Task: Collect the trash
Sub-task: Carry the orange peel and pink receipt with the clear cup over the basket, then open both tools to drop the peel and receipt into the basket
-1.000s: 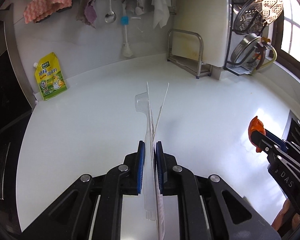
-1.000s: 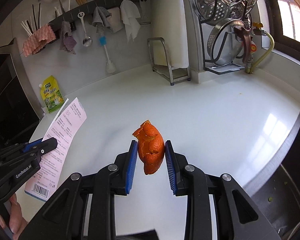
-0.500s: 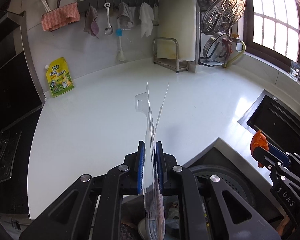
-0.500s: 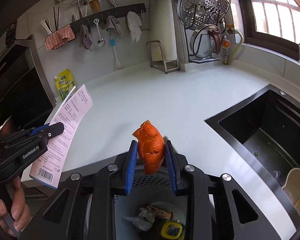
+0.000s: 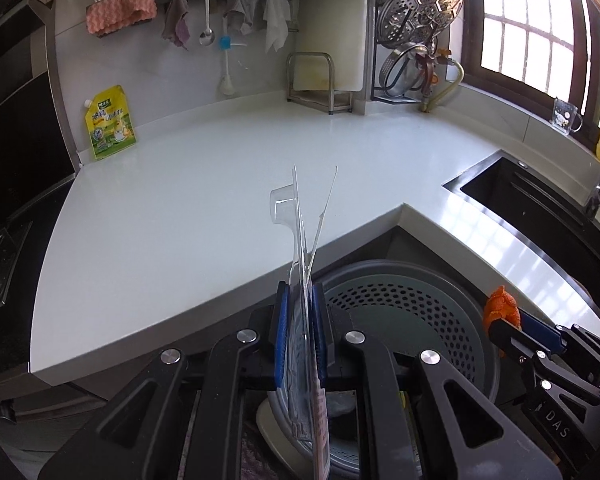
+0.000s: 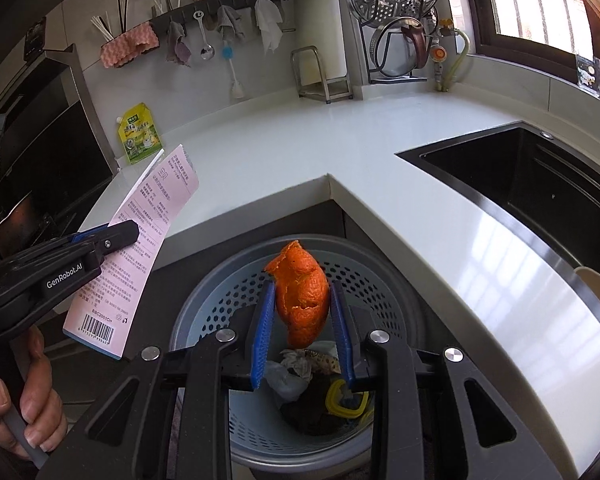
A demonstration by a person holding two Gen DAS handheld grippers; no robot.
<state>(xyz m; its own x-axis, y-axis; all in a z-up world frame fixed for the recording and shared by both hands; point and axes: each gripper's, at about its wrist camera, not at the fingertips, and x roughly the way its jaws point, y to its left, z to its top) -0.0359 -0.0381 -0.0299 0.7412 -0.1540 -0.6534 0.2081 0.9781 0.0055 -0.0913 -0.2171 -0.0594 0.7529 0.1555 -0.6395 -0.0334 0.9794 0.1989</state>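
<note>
Orange peel (image 6: pixel 302 294) sits pinched in my right gripper (image 6: pixel 302 332), directly above the perforated bin (image 6: pixel 380 258). Left gripper (image 5: pixel 300 334) is clamped tight on a blister pack with pink card (image 6: pixel 140 236) (near the bin's rim). Risk I see: the flat card drifts outside on release. White L-shaped countertop (image 5: pixel 180 200), black sink (image 6: pixel 540 176) alongside.
</note>
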